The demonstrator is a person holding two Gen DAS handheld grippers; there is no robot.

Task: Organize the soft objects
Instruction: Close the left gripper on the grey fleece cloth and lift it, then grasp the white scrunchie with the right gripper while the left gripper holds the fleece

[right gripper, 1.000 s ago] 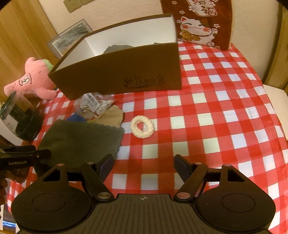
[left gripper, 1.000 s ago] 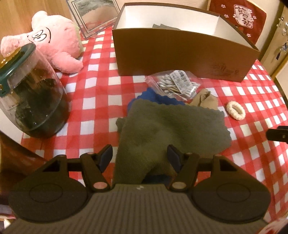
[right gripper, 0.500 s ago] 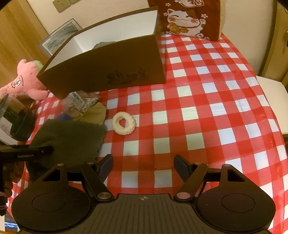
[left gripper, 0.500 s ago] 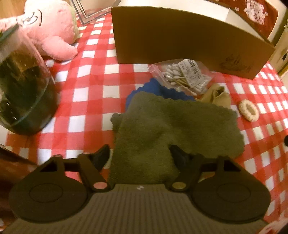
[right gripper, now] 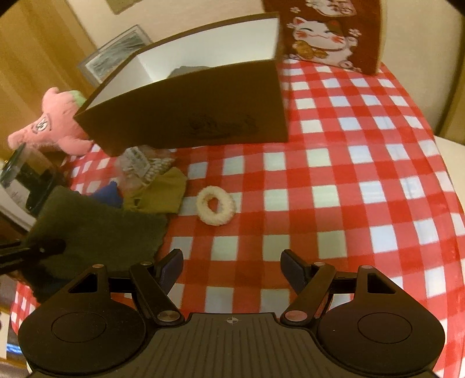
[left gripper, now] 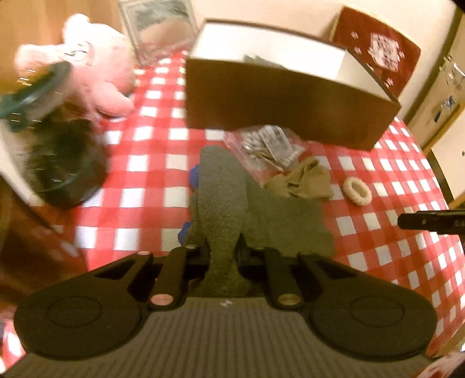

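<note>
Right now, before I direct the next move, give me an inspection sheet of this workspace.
Surface: red-and-white checked tablecloth.
Job's things: olive towel, one fold bunched up; blue cloth under it; tan cloth; white scrunchie; pink plush; brown box with something grey inside.
Clutter: bag of cotton swabs; lidded glass jar.
Grippers: left gripper closing on the towel fold; right gripper open, empty, over bare cloth.
Cables: nothing seen.
Surroundings: lucky-cat cloth, framed picture.

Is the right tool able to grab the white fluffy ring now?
Probably yes. The right tool is open with nothing in it, and only bare checked cloth lies between it and the ring.
</note>
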